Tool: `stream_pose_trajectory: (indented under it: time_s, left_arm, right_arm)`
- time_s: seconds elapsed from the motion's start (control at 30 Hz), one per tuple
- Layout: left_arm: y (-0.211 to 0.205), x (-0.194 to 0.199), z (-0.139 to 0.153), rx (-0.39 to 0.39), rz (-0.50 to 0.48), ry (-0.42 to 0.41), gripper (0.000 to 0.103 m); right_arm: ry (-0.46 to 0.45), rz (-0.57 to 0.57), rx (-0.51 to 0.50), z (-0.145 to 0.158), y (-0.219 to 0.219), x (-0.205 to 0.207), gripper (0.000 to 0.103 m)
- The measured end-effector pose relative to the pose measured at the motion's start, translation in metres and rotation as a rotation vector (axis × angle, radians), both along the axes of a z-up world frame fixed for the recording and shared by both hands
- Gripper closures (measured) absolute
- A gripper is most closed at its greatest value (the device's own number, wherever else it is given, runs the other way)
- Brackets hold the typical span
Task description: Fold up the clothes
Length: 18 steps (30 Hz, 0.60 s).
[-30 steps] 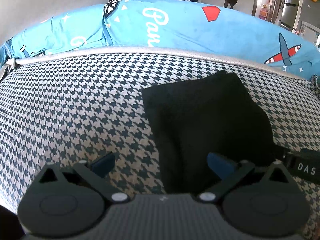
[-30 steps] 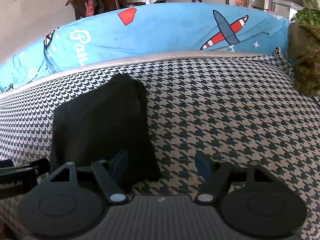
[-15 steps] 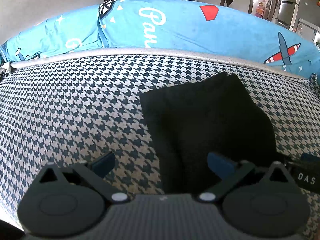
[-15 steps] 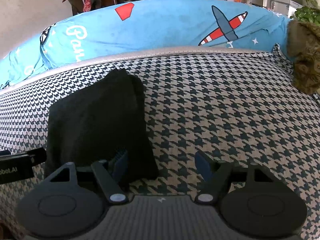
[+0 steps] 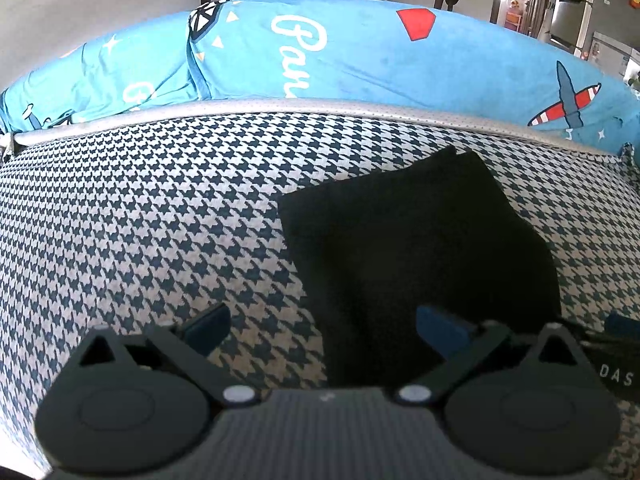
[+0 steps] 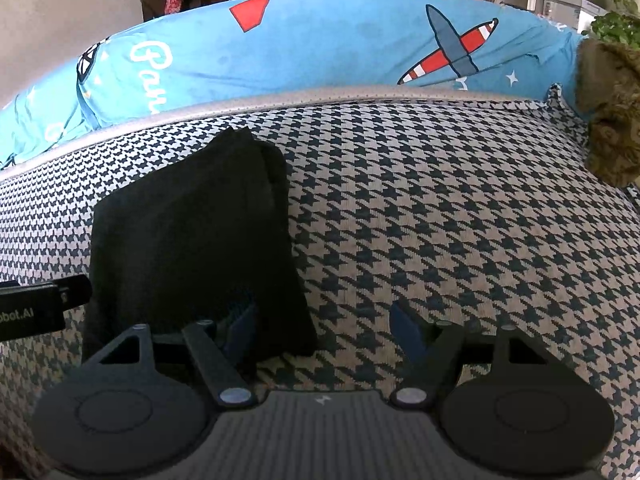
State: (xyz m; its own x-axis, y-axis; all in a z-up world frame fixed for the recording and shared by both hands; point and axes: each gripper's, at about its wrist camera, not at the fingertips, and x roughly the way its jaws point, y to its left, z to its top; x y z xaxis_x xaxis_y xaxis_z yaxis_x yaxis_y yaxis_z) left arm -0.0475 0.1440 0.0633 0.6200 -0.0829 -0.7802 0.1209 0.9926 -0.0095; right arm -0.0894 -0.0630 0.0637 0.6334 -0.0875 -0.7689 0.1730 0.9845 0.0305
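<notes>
While a black garment [image 5: 416,248] lies folded into a compact rectangle on the houndstooth-covered bed [image 5: 160,216], 2 hand-held grippers hover empty at its near edge.

The folding looks nearly or fully done: the cloth sits in neat layers, with a second thickness showing along its far right side, and perhaps only tidying or setting aside is left. The left hand-held gripper [image 5: 320,322] has its jaws spread wide and grips nothing; its right blue finger [image 5: 440,322] hangs over the cloth's near edge. The right hand-held gripper [image 6: 320,320] is equally wide open and empty, 1 finger [image 6: 240,316] over the cloth's near right corner. A blue printed cushion [image 6: 320,44] lies behind.
</notes>
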Motion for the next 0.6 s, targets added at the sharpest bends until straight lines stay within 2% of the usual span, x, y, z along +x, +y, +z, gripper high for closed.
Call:
stream_pose_trajectory:
  time_s: [0.23, 0.33, 0.47, 0.6]
  left_arm:
    - [0.005, 0.004, -0.001, -0.019, -0.002, 0.015, 0.000]
    - [0.013, 0.015, 0.000, -0.059, -0.010, 0.044, 0.000]
    - [0.020, 0.031, 0.002, -0.028, -0.027, 0.052, 0.000]
    - [0.032, 0.046, -0.004, -0.079, -0.024, 0.087, 0.000]
  right_arm:
    - [-0.007, 0.001, 0.002, 0.002, -0.002, 0.001, 0.030]
    - [-0.048, 0.032, 0.070, 0.008, -0.010, -0.004, 0.030]
    - [-0.077, 0.066, 0.129, 0.010, -0.017, -0.008, 0.030]
    - [-0.087, 0.096, 0.193, 0.007, -0.023, -0.012, 0.030]
